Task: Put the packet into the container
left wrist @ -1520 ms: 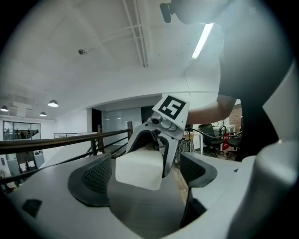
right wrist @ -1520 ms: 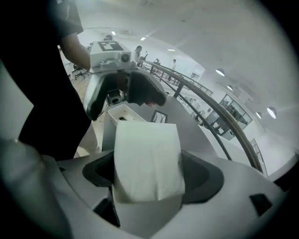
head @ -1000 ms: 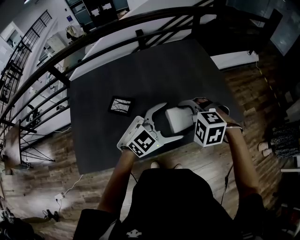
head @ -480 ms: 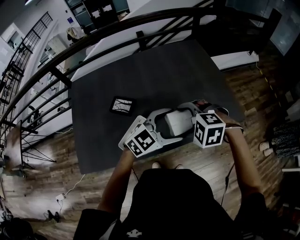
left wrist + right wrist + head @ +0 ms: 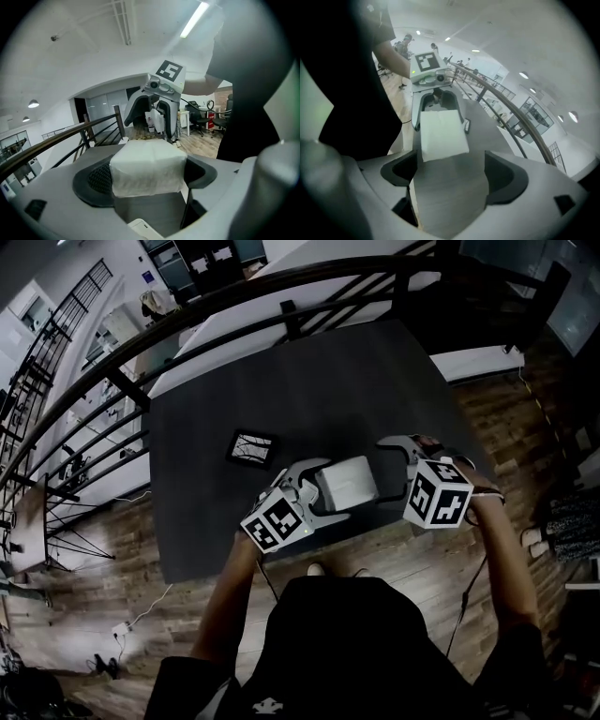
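We have the left tongs (image 5: 333, 489) just closed onto the packet (image 5: 349, 480) at the counter's (image 5: 375, 381) front edge, pinching its sides, the right tongs (image 5: 451, 176) just opened, spread beside it, and the container (image 5: 253, 448) farther back, left.

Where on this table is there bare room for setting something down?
The whole far half of the table, beyond the black container and the packet, is bare. It is crowded only at the near edge, around the packet.
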A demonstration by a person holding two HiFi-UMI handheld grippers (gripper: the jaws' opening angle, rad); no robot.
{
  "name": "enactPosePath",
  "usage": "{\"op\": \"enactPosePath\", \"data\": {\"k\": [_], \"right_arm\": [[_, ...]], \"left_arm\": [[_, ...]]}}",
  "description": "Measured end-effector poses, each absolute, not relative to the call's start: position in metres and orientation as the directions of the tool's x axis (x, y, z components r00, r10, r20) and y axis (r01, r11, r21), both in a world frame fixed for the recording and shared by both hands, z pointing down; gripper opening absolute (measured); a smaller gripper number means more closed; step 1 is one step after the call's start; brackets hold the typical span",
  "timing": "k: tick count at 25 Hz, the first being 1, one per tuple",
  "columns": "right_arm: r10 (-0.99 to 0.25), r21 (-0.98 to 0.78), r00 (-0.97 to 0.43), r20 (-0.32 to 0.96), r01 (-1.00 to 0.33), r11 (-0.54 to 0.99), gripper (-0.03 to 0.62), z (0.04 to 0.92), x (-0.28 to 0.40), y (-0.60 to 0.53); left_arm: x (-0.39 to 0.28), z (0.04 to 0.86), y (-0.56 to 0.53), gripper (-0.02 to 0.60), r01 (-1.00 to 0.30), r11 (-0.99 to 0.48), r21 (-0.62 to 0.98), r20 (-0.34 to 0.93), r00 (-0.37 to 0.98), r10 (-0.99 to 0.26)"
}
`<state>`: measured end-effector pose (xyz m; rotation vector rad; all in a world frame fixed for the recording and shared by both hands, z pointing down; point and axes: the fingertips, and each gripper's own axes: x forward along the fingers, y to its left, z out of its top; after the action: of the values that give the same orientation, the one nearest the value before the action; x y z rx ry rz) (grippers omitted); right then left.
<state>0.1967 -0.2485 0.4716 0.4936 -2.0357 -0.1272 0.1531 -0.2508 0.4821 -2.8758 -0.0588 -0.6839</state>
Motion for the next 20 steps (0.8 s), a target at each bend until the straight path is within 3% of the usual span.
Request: {"op": "enactPosePath", "data": {"k": [3,4,5,6,7,13,20], "right_arm": [[-0.458,0.287,-0.435,0.775,-0.405,0.868,0.446,0.472,0.2,-0.259],[-0.506,0.308,-0.43,0.748,-0.451,0.838,0.354,0.47,0.201,-0.265],[-0.558,0.333,-0.426,0.712,-0.496,0.802,0.18,0.467,0.202,-0.272],[-0.599,0.347,-0.428,0.677,-0.532,0.773,0.051,0.464,0.202,-0.277],[-0.617,0.343,-0.436,0.655,-0.556,0.757,0.003,0.464,0.202,-0.28],[-0.61,0.239,-0.485,0.627,-0.626,0.742,0.003,0.484,0.189,-0.275],[-0.554,0.209,-0.534,0.639,-0.572,0.793,0.003,0.5,0.154,-0.276]], "left_arm": [[0.142,0.489,-0.259,0.445,-0.004,-0.991,-0.135,0.421,0.905,-0.061],[0.135,0.49,-0.263,0.445,-0.041,-0.992,-0.121,0.41,0.908,-0.087],[0.128,0.492,-0.266,0.445,-0.077,-0.991,-0.108,0.4,0.91,-0.114],[0.122,0.493,-0.269,0.445,-0.108,-0.989,-0.099,0.393,0.909,-0.139],[0.116,0.494,-0.27,0.445,-0.135,-0.986,-0.094,0.391,0.906,-0.161],[0.076,0.513,-0.276,0.445,-0.33,-0.942,-0.067,0.393,0.859,-0.329],[0.025,0.553,-0.286,0.445,-0.523,-0.852,0.001,0.427,0.771,-0.472]]}}
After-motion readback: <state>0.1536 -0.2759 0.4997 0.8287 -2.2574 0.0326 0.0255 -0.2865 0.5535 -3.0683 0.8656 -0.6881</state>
